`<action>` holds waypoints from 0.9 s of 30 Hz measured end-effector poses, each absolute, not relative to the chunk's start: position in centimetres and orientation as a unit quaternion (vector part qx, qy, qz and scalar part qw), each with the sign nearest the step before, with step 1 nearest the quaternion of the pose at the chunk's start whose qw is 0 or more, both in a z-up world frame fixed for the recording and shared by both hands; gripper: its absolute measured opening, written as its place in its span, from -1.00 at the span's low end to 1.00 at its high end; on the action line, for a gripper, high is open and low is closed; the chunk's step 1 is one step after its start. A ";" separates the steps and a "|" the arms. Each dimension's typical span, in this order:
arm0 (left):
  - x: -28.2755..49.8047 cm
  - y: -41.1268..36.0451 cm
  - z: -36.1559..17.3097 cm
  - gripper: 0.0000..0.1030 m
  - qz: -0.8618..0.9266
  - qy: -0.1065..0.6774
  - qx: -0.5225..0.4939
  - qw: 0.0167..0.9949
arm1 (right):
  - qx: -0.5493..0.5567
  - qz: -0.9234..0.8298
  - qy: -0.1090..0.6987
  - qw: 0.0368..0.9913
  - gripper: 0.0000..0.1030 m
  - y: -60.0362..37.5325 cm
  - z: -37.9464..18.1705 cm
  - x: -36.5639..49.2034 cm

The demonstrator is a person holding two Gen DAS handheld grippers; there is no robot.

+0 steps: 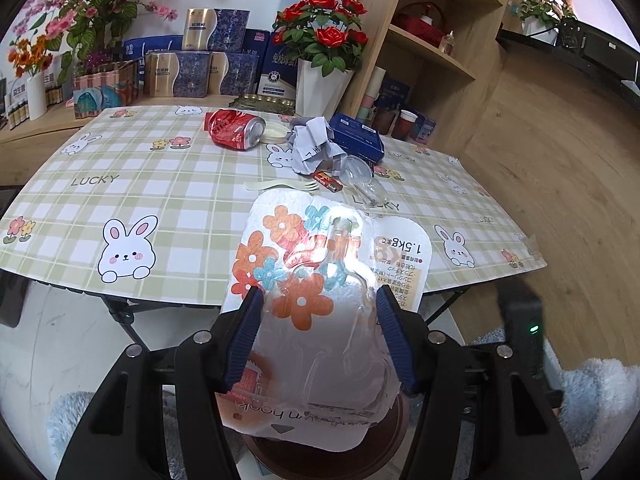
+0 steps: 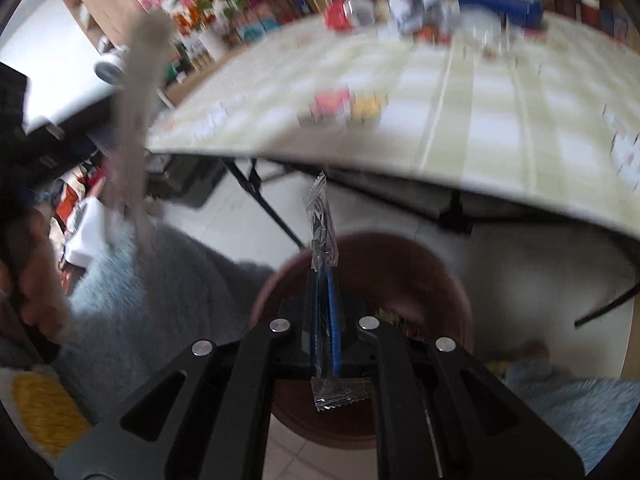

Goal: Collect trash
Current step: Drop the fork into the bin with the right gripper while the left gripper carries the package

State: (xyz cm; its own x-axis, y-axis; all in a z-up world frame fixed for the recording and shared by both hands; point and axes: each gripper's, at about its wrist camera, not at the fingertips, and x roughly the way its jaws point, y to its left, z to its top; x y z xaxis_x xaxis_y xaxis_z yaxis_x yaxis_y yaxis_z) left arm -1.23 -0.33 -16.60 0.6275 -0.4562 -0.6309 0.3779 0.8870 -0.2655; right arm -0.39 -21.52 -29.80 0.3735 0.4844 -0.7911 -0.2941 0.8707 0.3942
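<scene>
A: The left tool (image 1: 318,320) pinches the blister pack (image 1: 320,280) by its edges above the bin (image 1: 320,456); it looks light and springy.

B: The right tool (image 2: 324,276) squeezes a thin wrapper (image 2: 322,240) over the bin, probably limp; the view is blurred.

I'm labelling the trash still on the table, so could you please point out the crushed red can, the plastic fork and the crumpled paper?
crushed red can (image 1: 234,133), left wrist view, dented side.
plastic fork (image 1: 280,186), left wrist view, mid-handle.
crumpled paper (image 1: 314,144), left wrist view, centre fold.

I am in a home room: a bunny tablecloth (image 1: 160,184), red flowers (image 1: 324,28) and wooden shelves (image 1: 436,32) far off.
</scene>
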 end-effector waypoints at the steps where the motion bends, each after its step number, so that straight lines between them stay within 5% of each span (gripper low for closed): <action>1: -1.3 -0.2 -16.7 0.10 -0.231 0.363 -0.055 0.901 | 0.096 0.232 0.519 0.817 -0.83 -21.5 -30.6 -0.2; 17: -1.3 -0.4 -19.4 0.10 -0.242 0.388 -0.057 0.888 | 0.085 0.186 0.565 0.799 -0.81 -21.7 -33.5 0.8; 21: -1.2 -0.3 -19.8 0.10 -0.241 0.394 -0.061 0.885 | 0.086 0.182 0.561 0.803 -0.44 -21.9 -33.1 0.7; 24: -1.2 -0.3 -19.9 0.10 -0.241 0.395 -0.062 0.884 | 0.077 0.187 0.548 0.812 -0.42 -21.6 -32.3 0.4; 26: -1.2 -0.4 -20.0 0.10 -0.241 0.397 -0.060 0.884 | 0.067 0.187 0.532 0.823 -0.26 -21.5 -31.4 0.1; 27: -1.2 -0.5 -20.0 0.10 -0.241 0.397 -0.059 0.884 | 0.064 0.186 0.524 0.828 -0.03 -21.5 -31.0 0.1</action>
State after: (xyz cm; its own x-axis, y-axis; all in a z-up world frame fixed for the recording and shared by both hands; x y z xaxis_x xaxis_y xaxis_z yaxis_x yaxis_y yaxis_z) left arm -1.20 -0.49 -20.05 0.5686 -0.4721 -0.6737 0.3786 0.8772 -0.2952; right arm 0.09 -21.52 -30.97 0.3807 0.3759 -0.8448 -0.2420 0.9223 0.3013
